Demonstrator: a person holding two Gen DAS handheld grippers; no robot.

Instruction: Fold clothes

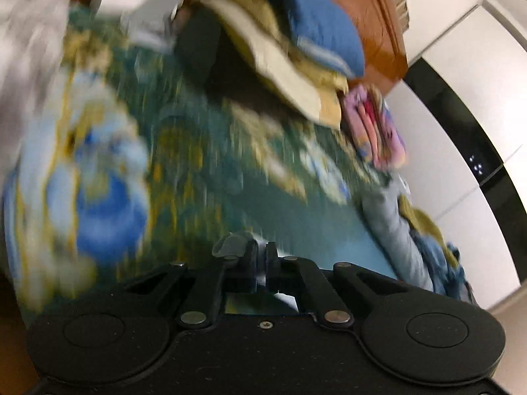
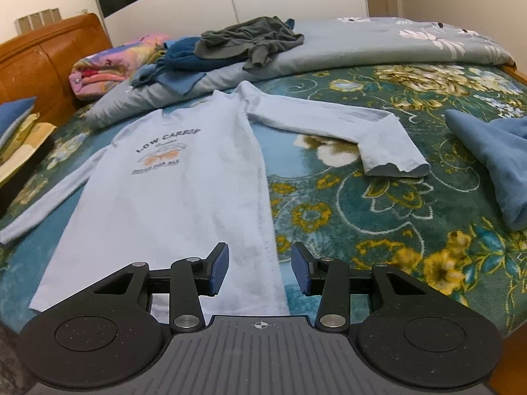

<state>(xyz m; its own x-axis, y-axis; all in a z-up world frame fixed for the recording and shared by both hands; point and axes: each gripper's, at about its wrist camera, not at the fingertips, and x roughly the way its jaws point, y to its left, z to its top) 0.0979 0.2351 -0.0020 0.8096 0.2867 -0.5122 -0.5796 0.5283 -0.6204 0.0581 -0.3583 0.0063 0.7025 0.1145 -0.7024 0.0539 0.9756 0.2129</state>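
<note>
A pale blue long-sleeved shirt [image 2: 184, 184] with "LOW CARBON" print lies flat, front up, on the floral bedspread [image 2: 378, 204]. Its right sleeve [image 2: 346, 131] stretches out to the right. My right gripper [image 2: 260, 268] is open, hovering just over the shirt's lower hem near its right edge. The left wrist view is heavily blurred. My left gripper [image 1: 262, 260] has its fingers close together with a small bit of pale cloth [image 1: 230, 245] by the tips; whether it grips it is unclear.
A grey garment [image 2: 250, 39] and dark blue clothes [image 2: 184, 56] lie on a grey-blue quilt [image 2: 362, 42] at the back. A folded blue cloth [image 2: 494, 151] lies at right. A pink bundle [image 2: 112, 65], pillows [image 1: 296, 42] and the wooden headboard [image 2: 42, 62] are at left.
</note>
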